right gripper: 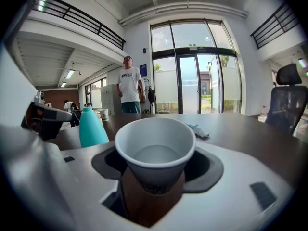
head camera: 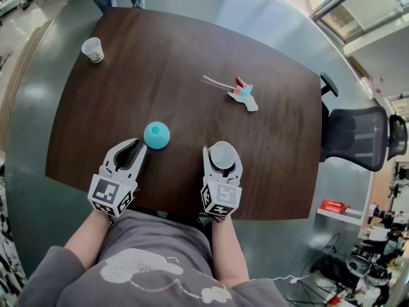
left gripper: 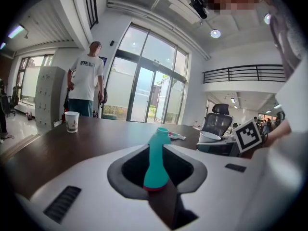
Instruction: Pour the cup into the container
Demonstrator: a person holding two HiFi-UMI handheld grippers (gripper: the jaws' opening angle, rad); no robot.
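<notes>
A teal bottle-shaped container (head camera: 156, 135) stands upright on the dark wooden table (head camera: 192, 56). My left gripper (head camera: 133, 147) is just to its left, jaws parted by a narrow gap with nothing gripped. In the left gripper view the container (left gripper: 156, 162) stands right in front of the jaw notch. My right gripper (head camera: 222, 160) is shut on a white paper cup (head camera: 222, 155), held upright near the table's front edge. In the right gripper view the cup (right gripper: 155, 150) holds clear liquid, and the container (right gripper: 91, 126) stands to its left.
A second paper cup (head camera: 93, 49) stands at the table's far left corner. A crumpled wrapper with a straw (head camera: 243, 93) lies right of centre. An office chair (head camera: 358, 136) stands at the right side. A person (left gripper: 86, 83) stands beyond the far end.
</notes>
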